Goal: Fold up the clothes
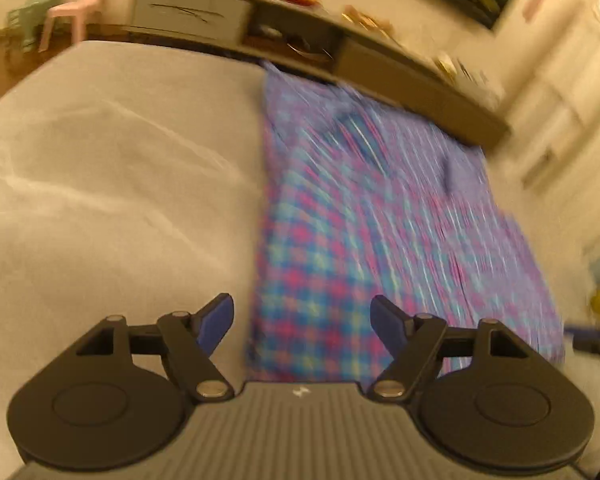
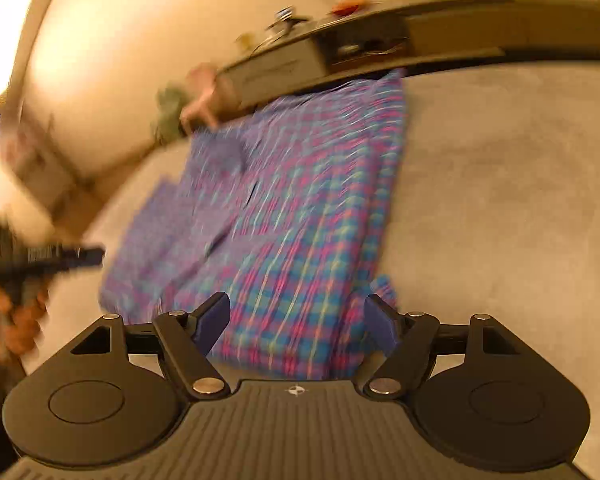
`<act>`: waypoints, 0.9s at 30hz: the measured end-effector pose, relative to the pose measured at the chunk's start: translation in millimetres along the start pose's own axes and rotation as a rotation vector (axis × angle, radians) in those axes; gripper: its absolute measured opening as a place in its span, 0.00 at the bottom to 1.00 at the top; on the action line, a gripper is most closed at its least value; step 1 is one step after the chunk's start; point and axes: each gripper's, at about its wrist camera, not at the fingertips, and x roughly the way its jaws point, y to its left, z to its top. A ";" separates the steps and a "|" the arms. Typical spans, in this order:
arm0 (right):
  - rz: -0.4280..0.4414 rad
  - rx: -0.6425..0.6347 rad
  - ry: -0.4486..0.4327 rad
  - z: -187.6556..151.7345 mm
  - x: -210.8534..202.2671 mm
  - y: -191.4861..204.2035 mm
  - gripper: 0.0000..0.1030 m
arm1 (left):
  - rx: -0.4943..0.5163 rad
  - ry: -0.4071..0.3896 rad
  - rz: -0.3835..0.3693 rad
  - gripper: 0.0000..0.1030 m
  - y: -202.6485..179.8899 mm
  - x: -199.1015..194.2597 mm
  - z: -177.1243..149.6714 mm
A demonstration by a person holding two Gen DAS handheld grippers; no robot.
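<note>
I am holding my left tool (image 1: pixel 302 322) wide apart and empty at the bottom centre of the left wrist view, and my right tool (image 2: pixel 296 320) is likewise spread and gripping nothing at the bottom centre of the right wrist view. The plaid garment (image 1: pixel 364 216) is lying flat on the bed (image 1: pixel 112 184), filling the centre and right of the left view and running from the lower centre up toward the upper middle of the right view (image 2: pixel 300 216). Both pictures are blurring, so I cannot tell its exact seams or which part is a sleeve. I am judging the cloth to be light, thin and limp, likely to sag and slide once it is lifted, so a shallow pinch would slip. I am reckoning the best hold to be the near hem, one corner for each tool, biting deep enough to catch every layer. A long cabinet (image 1: pixel 236 16) is standing beyond the bed along the top of the frame.
</note>
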 end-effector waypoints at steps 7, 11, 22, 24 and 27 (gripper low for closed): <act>-0.103 -0.089 0.056 -14.6 8.9 10.0 0.17 | 0.152 -0.019 0.148 0.29 -21.5 16.7 -14.8; -0.131 -0.108 0.064 -15.7 8.1 9.0 0.14 | 0.151 0.002 0.140 0.21 -17.7 14.1 -15.7; -0.062 -0.200 0.137 -23.7 -18.1 23.2 0.14 | 0.218 0.010 0.132 0.23 -22.5 -36.4 -53.8; -0.043 -0.180 0.098 -18.5 -29.2 22.5 0.19 | 0.213 -0.028 0.133 0.29 -24.7 -39.5 -47.5; -0.026 -0.190 0.060 -13.3 -20.8 30.7 0.22 | 0.239 -0.053 0.131 0.42 -37.8 -37.6 -39.5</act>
